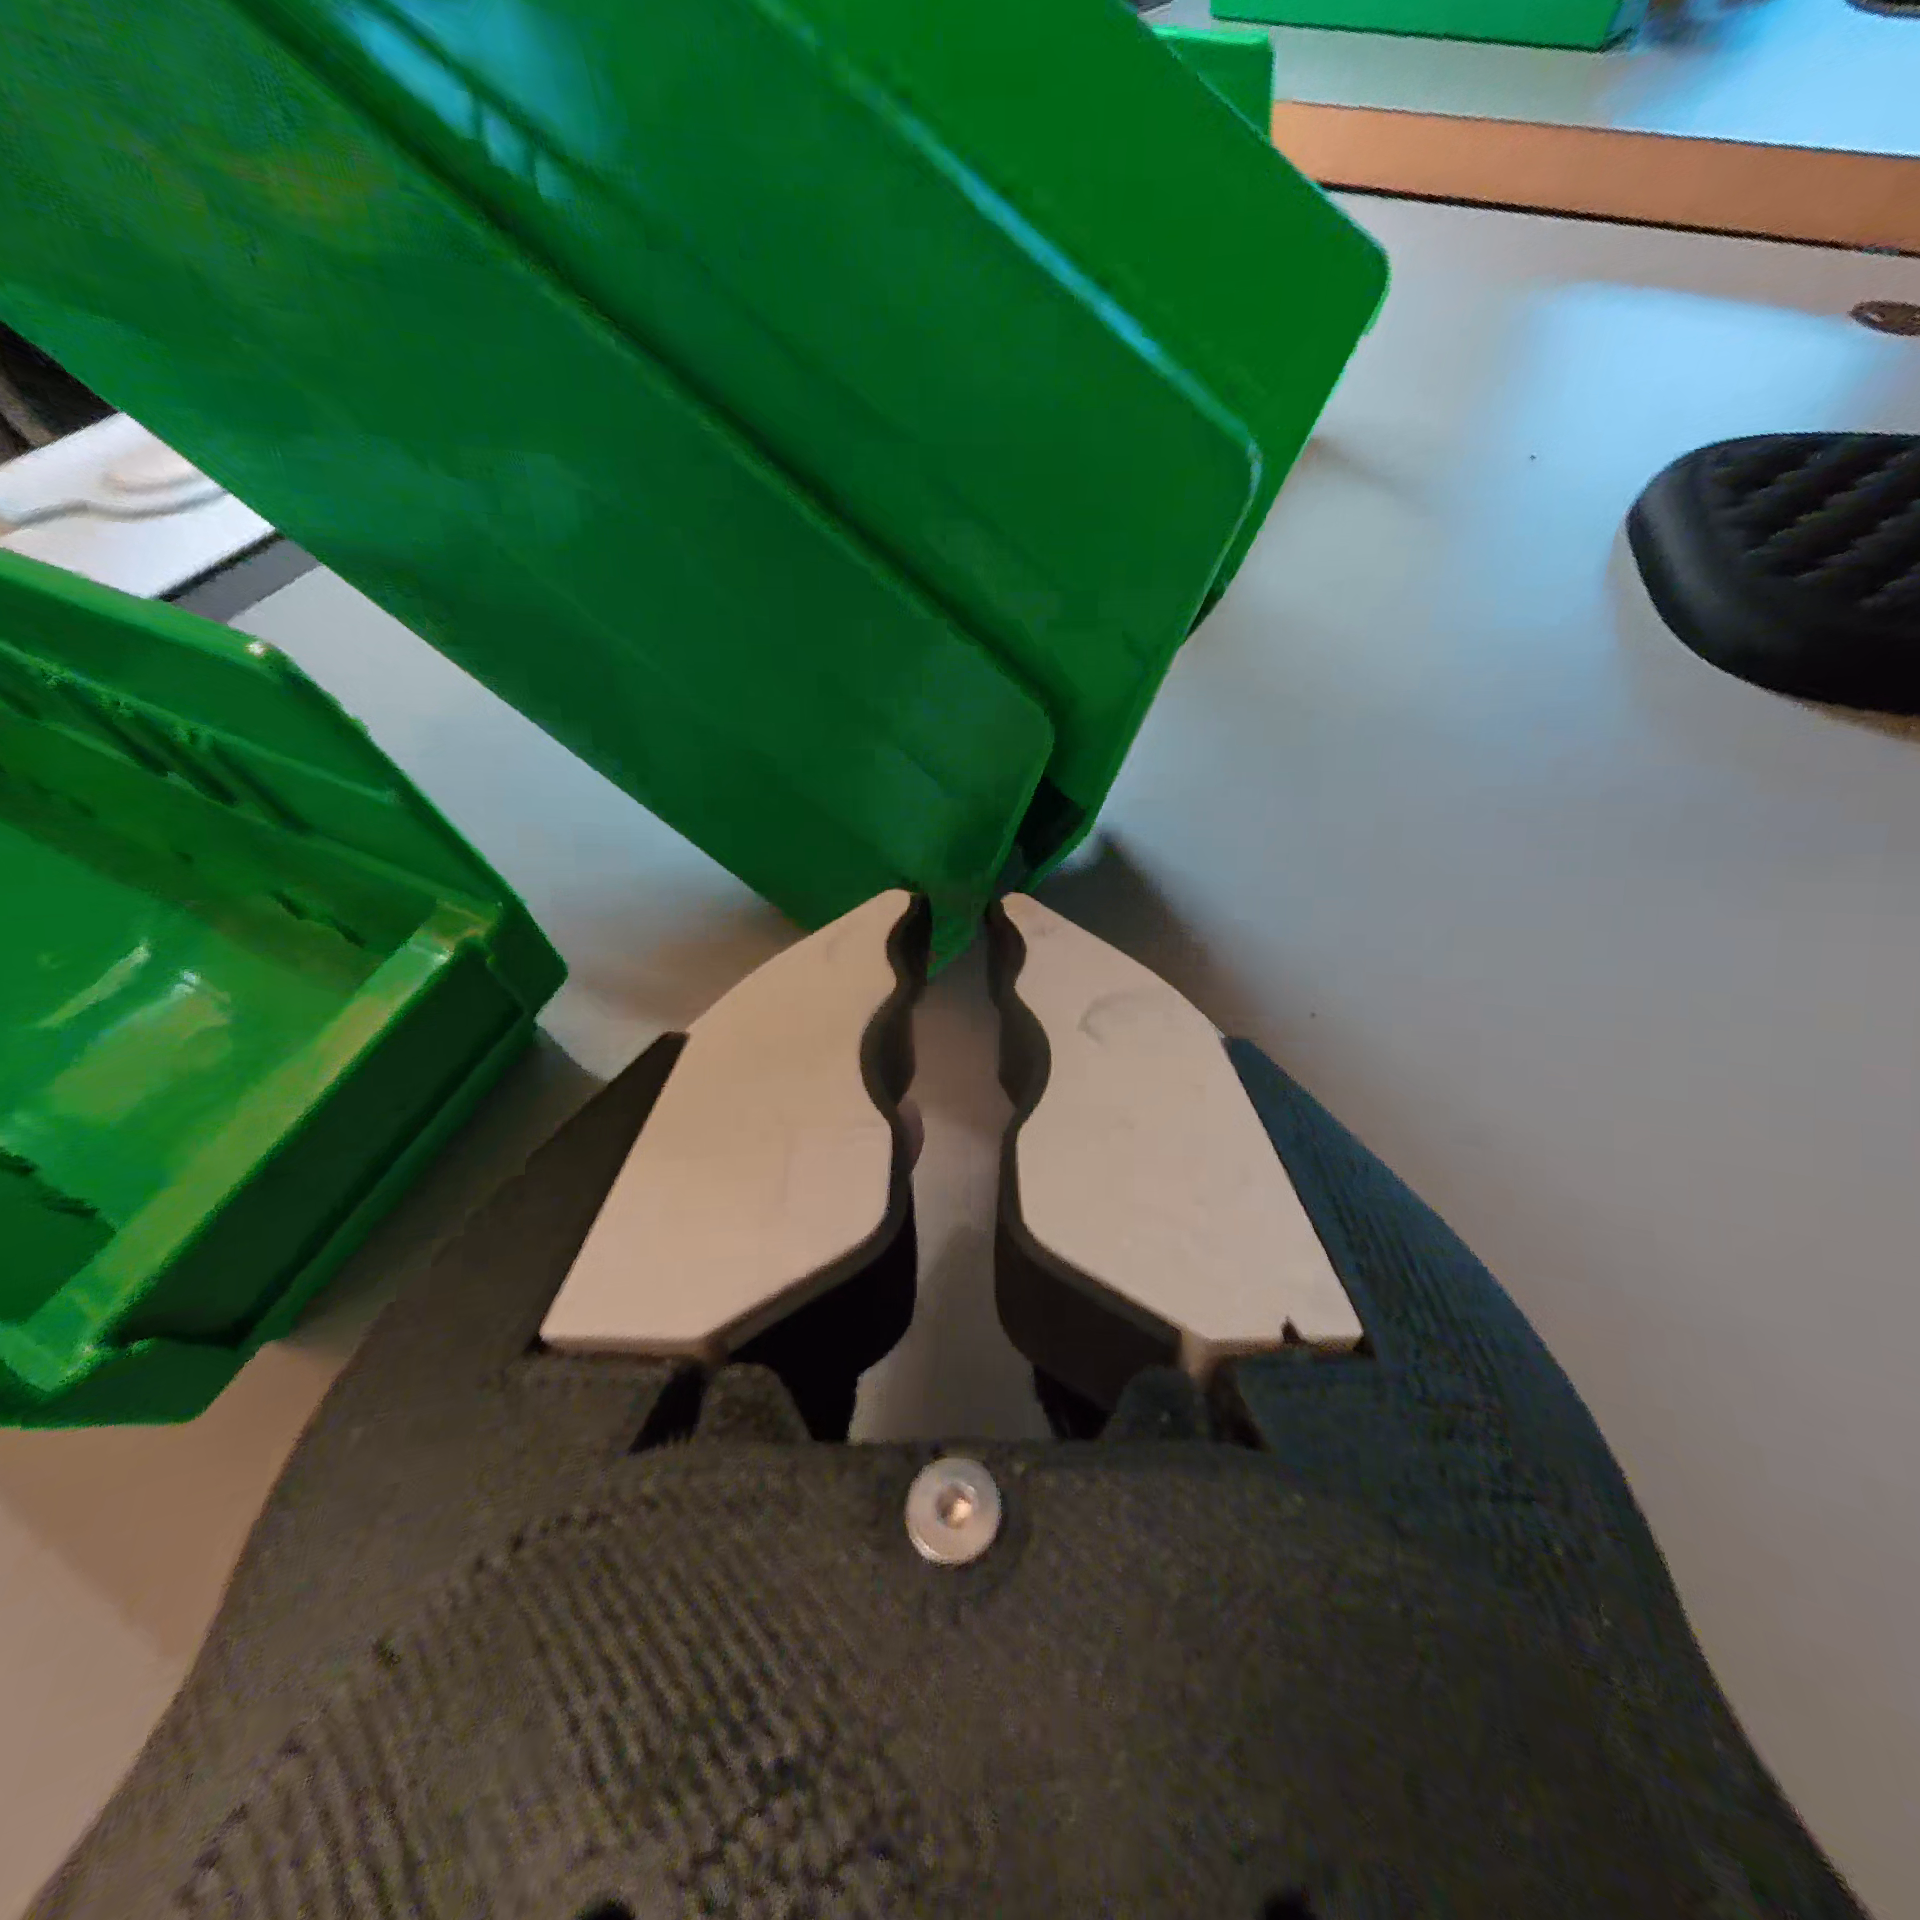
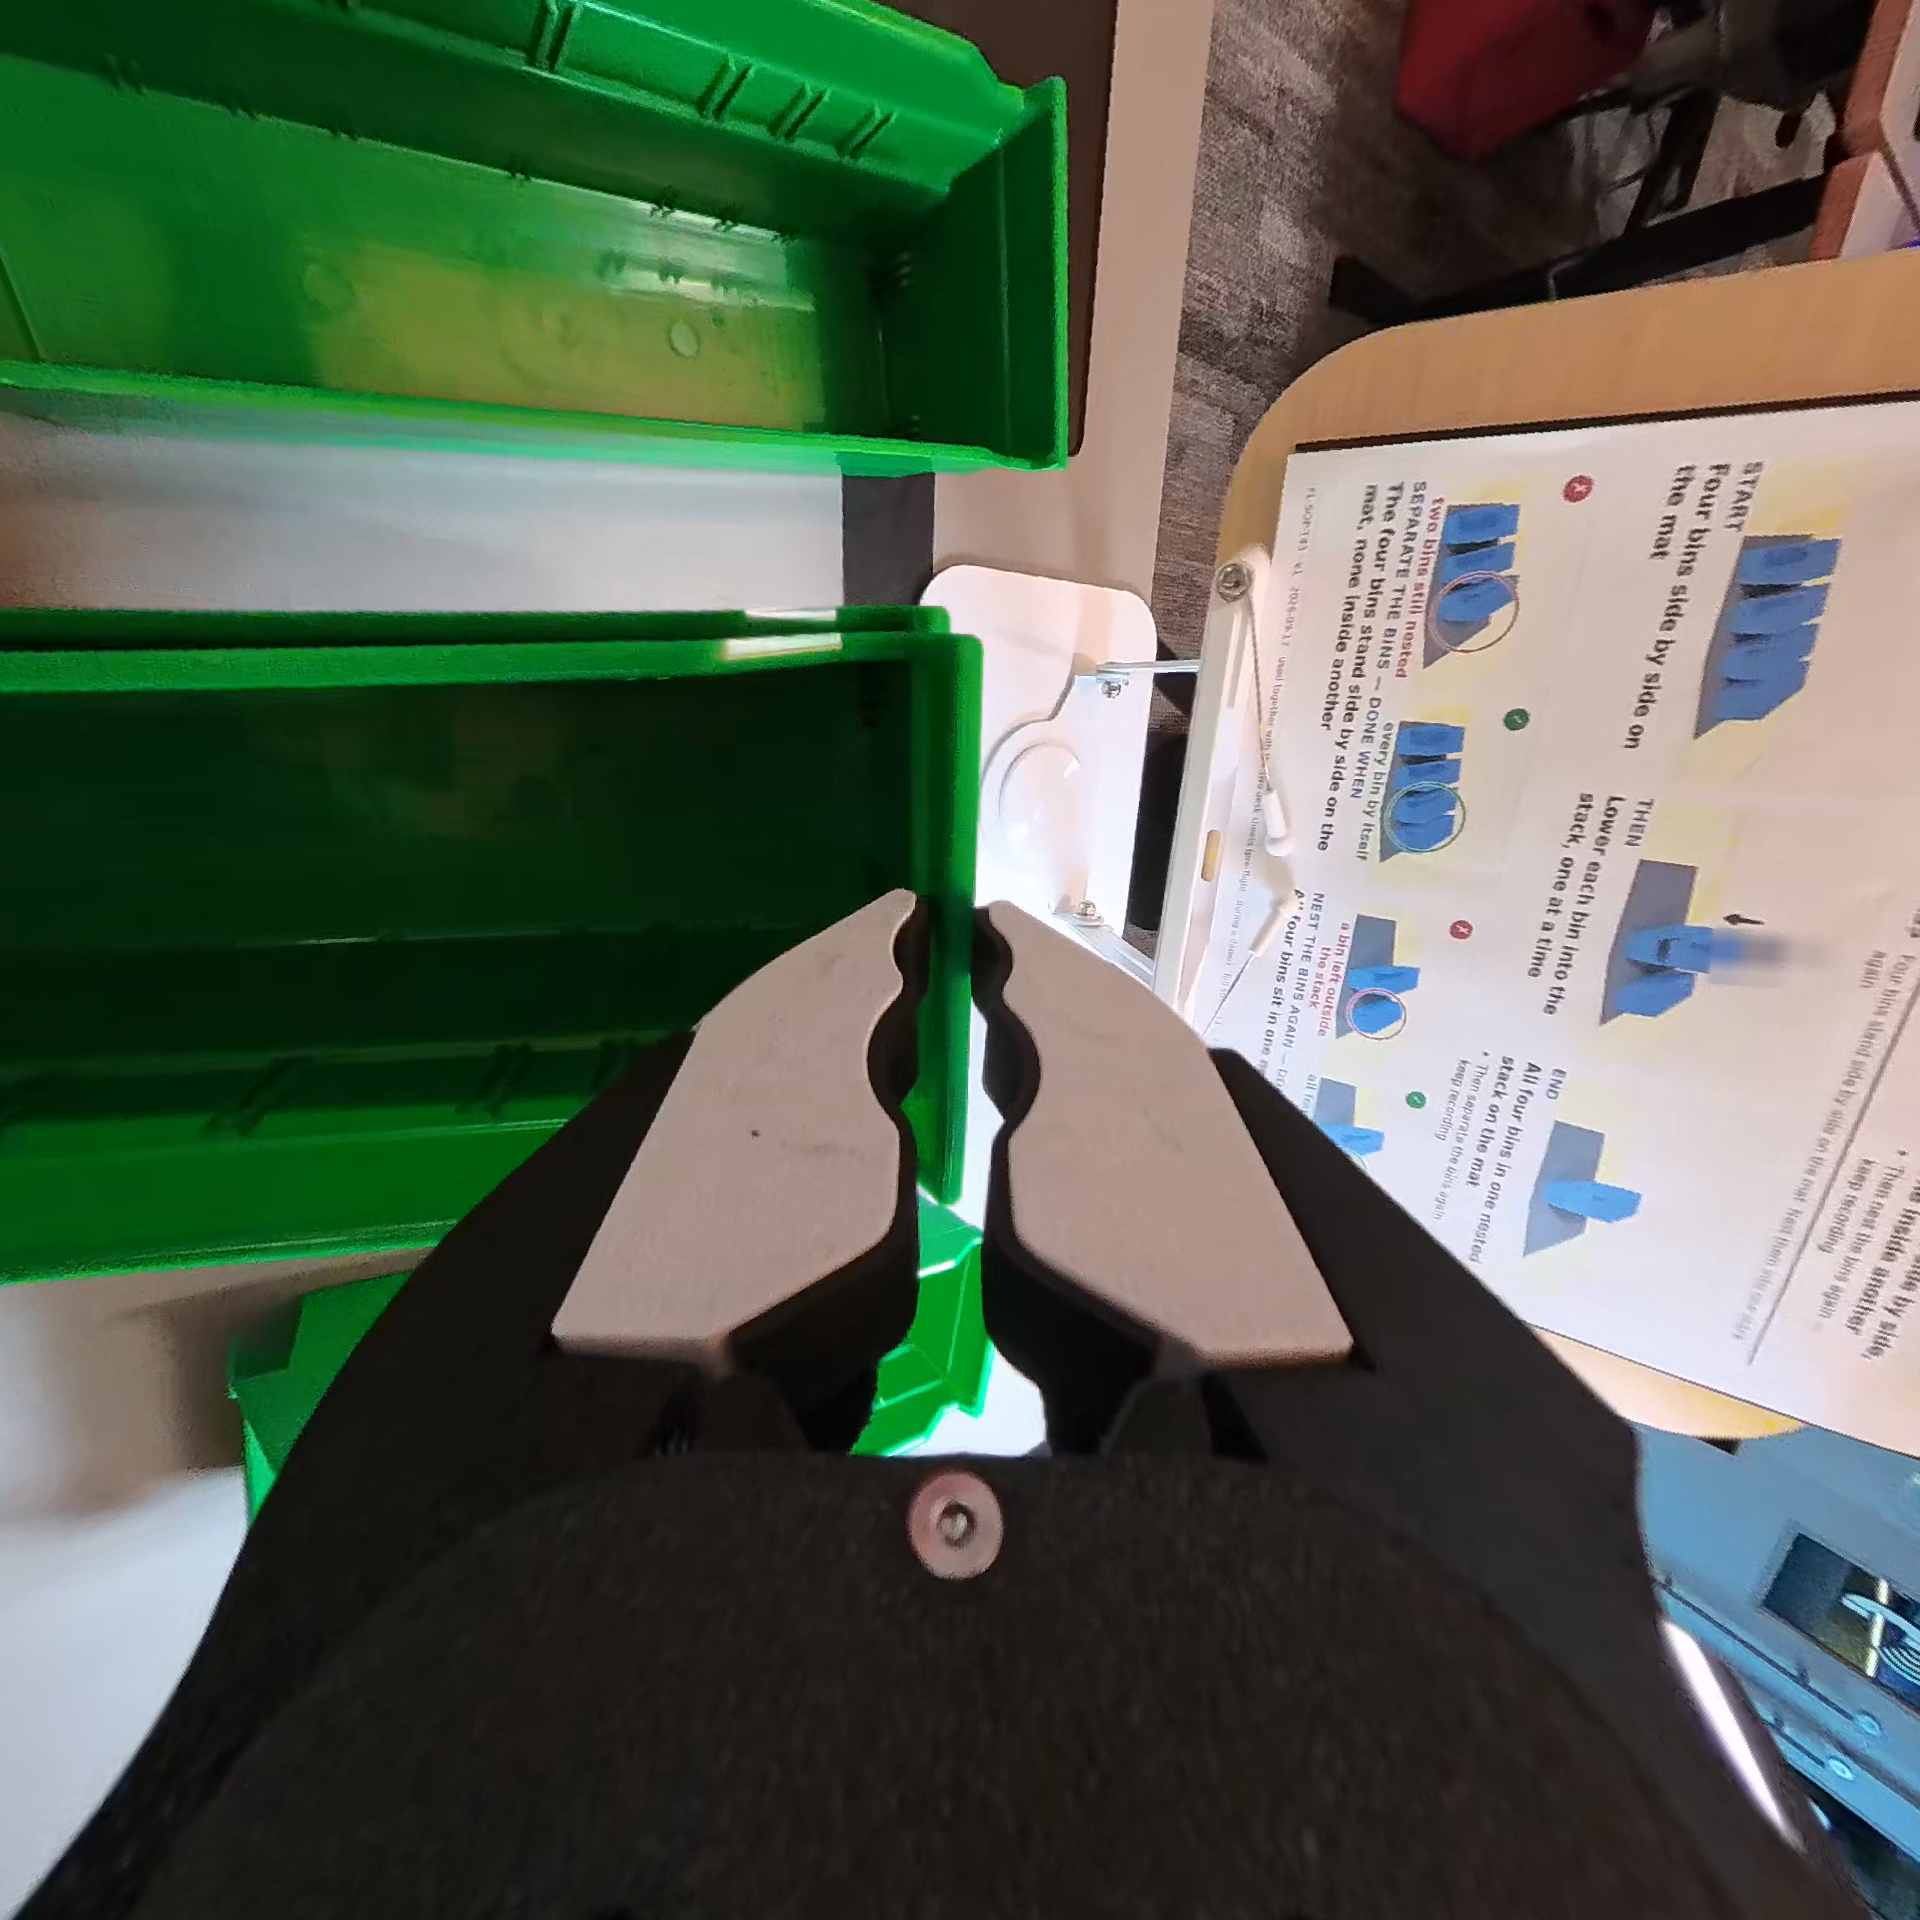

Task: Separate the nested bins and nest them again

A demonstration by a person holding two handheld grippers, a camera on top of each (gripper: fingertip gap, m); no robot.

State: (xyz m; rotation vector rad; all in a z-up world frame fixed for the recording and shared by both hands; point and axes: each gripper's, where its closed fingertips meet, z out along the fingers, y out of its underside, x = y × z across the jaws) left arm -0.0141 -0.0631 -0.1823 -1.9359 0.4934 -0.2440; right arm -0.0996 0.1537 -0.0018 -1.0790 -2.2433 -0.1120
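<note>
Both grippers pinch bin walls, the left gripper (image 1: 956, 914) on the tilted nested bins' (image 1: 644, 436) near corner over the desk (image 1: 1455, 935), the right gripper (image 2: 951, 920) on a bin's (image 2: 468, 883) right wall; stiff, light, slick plastic, probably best held at the rims.

Green bins (image 1: 623, 436) cropped, blurred

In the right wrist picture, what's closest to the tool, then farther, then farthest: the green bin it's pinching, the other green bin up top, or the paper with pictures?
1. Pinched green bin, wall between the tool tips.
2. Paper with pictures, right side.
3. Other green bin, top left.
</note>
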